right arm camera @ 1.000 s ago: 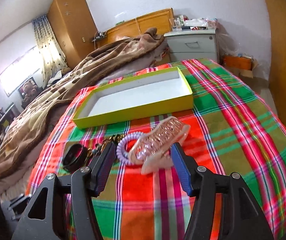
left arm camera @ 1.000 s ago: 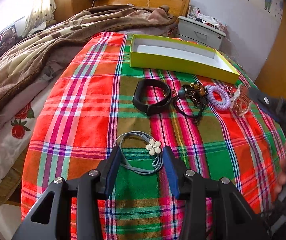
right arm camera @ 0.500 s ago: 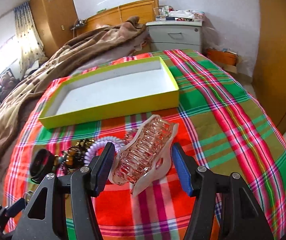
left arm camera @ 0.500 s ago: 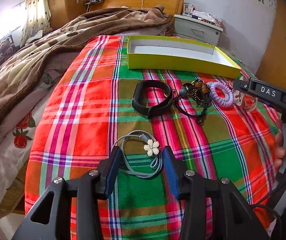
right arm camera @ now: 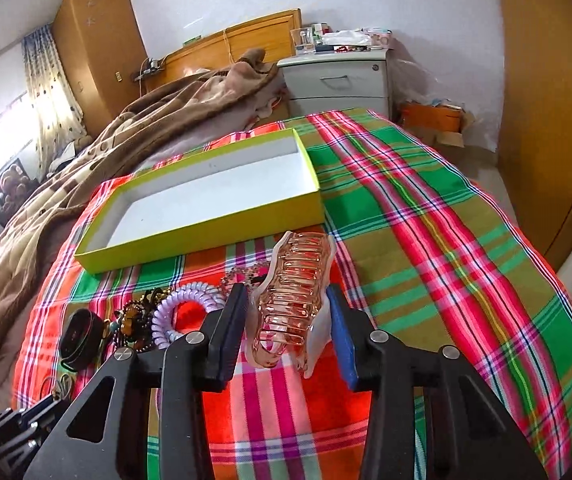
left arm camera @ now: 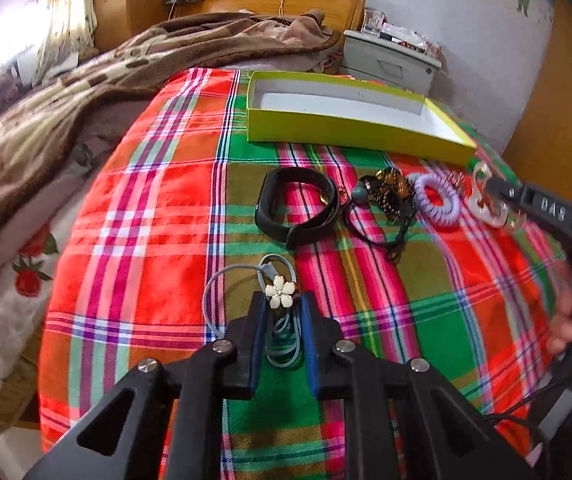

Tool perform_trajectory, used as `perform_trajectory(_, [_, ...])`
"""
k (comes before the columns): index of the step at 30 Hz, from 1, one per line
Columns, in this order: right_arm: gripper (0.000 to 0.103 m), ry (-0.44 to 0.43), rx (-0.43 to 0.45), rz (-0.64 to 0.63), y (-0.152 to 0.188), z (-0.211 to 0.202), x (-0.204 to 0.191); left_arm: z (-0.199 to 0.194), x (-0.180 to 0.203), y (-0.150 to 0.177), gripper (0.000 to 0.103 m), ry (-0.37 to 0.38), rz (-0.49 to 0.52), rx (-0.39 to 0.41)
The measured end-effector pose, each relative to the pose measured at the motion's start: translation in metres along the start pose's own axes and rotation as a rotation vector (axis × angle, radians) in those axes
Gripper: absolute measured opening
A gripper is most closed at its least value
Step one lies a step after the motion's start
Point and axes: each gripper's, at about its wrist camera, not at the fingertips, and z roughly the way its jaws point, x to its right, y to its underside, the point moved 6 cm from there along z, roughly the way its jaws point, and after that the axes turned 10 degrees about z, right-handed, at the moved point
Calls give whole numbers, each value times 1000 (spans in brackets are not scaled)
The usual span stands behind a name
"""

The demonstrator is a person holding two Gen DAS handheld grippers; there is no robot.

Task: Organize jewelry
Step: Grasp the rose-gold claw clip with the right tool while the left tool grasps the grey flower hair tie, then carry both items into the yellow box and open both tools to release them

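Observation:
A yellow-green box with a white inside lies empty on the plaid cloth; it also shows in the right wrist view. My left gripper is shut on the grey cord necklace with a white flower. My right gripper is shut on the pink hair claw clip, which also shows in the left wrist view. A black wristband, a dark bead bracelet and a purple coil hair tie lie in a row before the box.
The plaid cloth covers the bed's end. A brown blanket lies bunched at the left. A grey nightstand stands behind the bed. Wooden doors stand at the right.
My left gripper's jaws have closed in on the grey necklace cord. My right gripper's jaws have closed onto the pink claw clip, which now stands more upright.

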Motion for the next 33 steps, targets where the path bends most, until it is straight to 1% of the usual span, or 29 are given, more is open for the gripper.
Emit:
perform_trajectory(4, [41, -9, 9, -3, -1, -4, 4, 0, -4, -3, 16, 29, -25, 6])
perform_trajectory(10, [41, -12, 33, -16, -2, -13, 7, -5, -7, -13, 16, 35, -29, 42])
perform_trajectory(18, [41, -19, 56, -26, -8, -23, 9, -9, -14, -24, 16, 22, -34, 54])
perform_trajectory(24, [41, -27, 67, -47, -23, -23, 3, -12, -19, -46, 16, 12, -29, 74])
perform_trajectory(28, [41, -55, 78, -58, -40, -23, -3, -14, -25, -68, 16, 1, -27, 97])
perform_trajectory(33, [41, -144, 55, -57, -65, -14, -13, -8, -30, -94, 16, 11, -22, 108])
